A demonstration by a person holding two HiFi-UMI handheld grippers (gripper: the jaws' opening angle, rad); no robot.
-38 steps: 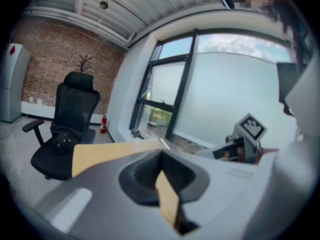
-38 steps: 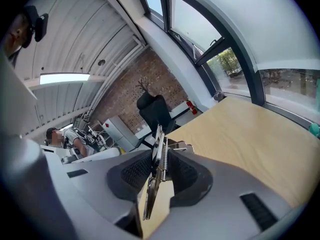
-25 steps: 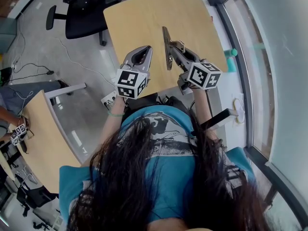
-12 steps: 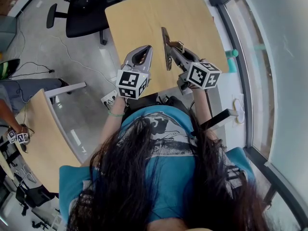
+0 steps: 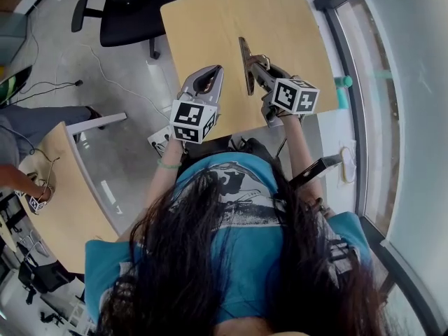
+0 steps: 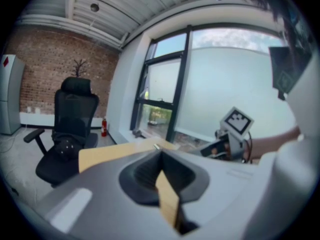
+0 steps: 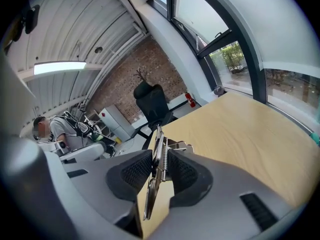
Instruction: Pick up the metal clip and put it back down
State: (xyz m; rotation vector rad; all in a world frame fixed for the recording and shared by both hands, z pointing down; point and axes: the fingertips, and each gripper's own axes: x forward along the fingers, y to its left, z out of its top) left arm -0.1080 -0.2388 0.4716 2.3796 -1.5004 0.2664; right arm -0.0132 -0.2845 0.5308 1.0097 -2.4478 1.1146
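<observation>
– Table [image 5: 210, 26] first: what does the head view give?
– A pale wooden top with rounded corners, in front of the person. A black office chair [image 5: 133, 16] stands on the floor at its far left corner. A second wooden table [image 5: 63, 201] sits well apart at the left edge, and another person's arm [image 5: 14, 177] reaches toward it.
– And the grippers?
– Both are over the near half of the first table, with their marker cubes [image 5: 190, 121] toward the person. The left gripper [image 6: 160, 156] is on the left, its jaws pressed together with nothing between them. The tabletop shows through the gap below the pads.
– The right one?
– The right gripper [image 7: 161, 164] is near it on the right. Its jaws pinch the metal clip [image 7: 152, 199] from both sides, with the ribbed pads [image 7: 135, 171] against the clip's spring.
– How does the clip sit?
– On edge, with its long flat blades running away from the person and one end sticking out past the fingertips toward the table's middle. From above it shows as a thin silver strip between the two grippers. Whether its lower edge touches the wood, I cannot tell.
</observation>
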